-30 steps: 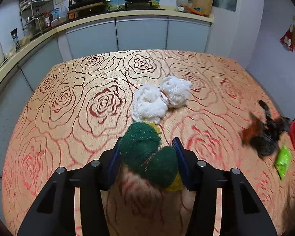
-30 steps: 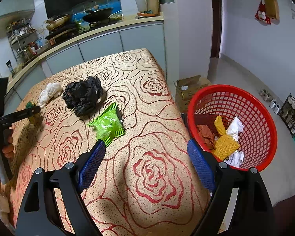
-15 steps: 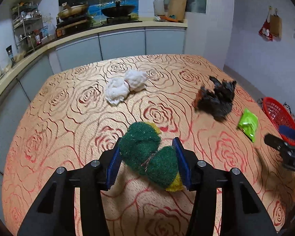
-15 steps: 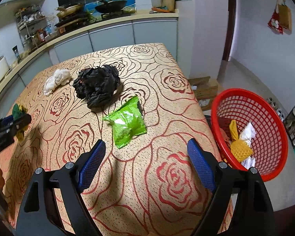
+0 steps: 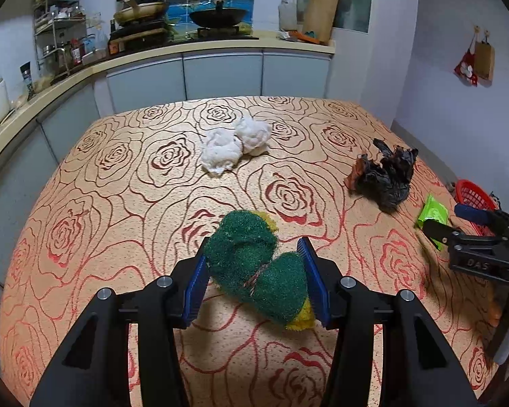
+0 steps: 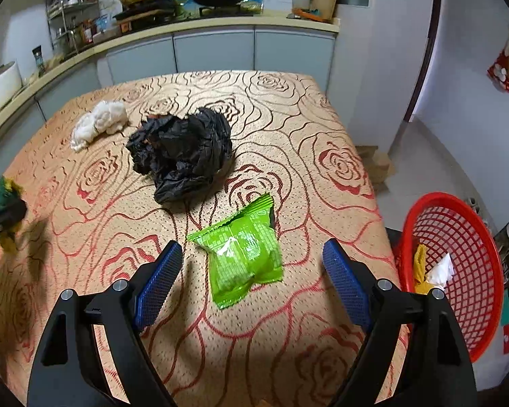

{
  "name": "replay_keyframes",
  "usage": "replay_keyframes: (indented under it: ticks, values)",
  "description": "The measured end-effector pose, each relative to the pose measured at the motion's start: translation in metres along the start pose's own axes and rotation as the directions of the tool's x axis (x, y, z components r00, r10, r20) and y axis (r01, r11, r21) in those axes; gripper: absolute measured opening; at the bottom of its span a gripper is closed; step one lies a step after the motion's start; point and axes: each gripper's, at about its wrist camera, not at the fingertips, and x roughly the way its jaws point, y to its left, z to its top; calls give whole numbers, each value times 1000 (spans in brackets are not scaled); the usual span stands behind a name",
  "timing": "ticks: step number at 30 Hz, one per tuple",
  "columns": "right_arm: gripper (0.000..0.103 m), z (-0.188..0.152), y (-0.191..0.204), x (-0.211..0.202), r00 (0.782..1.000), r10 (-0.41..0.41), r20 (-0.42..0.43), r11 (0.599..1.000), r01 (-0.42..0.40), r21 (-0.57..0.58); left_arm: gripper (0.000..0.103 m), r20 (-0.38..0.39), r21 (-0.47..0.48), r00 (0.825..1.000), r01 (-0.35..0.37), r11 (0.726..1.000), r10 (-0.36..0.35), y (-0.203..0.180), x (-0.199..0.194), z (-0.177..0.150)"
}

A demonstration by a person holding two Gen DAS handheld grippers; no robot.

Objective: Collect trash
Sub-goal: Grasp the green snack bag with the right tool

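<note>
Now the right gripper, its jaws wide and closing, holds nothing; the green snack packet lies on the desk between them, near the right edge. The left gripper clamps the green scouring pad.

- One green scouring sponge with a yellow underside, at the near left of the surface.
- Two white paper wads, touching, on the far side of the surface.
- One crumpled black plastic bag, mid-surface.
- One green snack packet, near right.
- One red basket on the floor to the right, holding several scraps; their exact number cannot be told.
</note>
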Motion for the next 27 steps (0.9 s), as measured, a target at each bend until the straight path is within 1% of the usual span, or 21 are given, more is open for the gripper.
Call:
replay_keyframes:
  ticks: [1,3,9,14,18,27]
  values:
    - [76,0,0,3,1000,5,-9,1000,-5,-3,49,1,-2,1000,-4,1000,4,2,0,0]
    - [67,0,1,6,1000,15,-21,1000,-15,-4,49,-1,-4,1000,-8,1000,8,4,-1,-1]
    - [47,0,1,7,999,38,-31,999,-38,8,49,-1,-20,1000,0,1000,0,12,-3,-1]
    - [44,-2,2,3,999,49,-24,999,-49,15,49,12,-29,1000,17,999,-17,15,-9,-1]
    - [44,-2,0,-4,998,63,-11,997,-62,35,49,19,-28,1000,13,1000,-12,17,-13,0]
    - [44,-5,-6,-34,995,89,42,993,-92,71,49,25,-2,1000,5,1000,-5,9,-18,1]
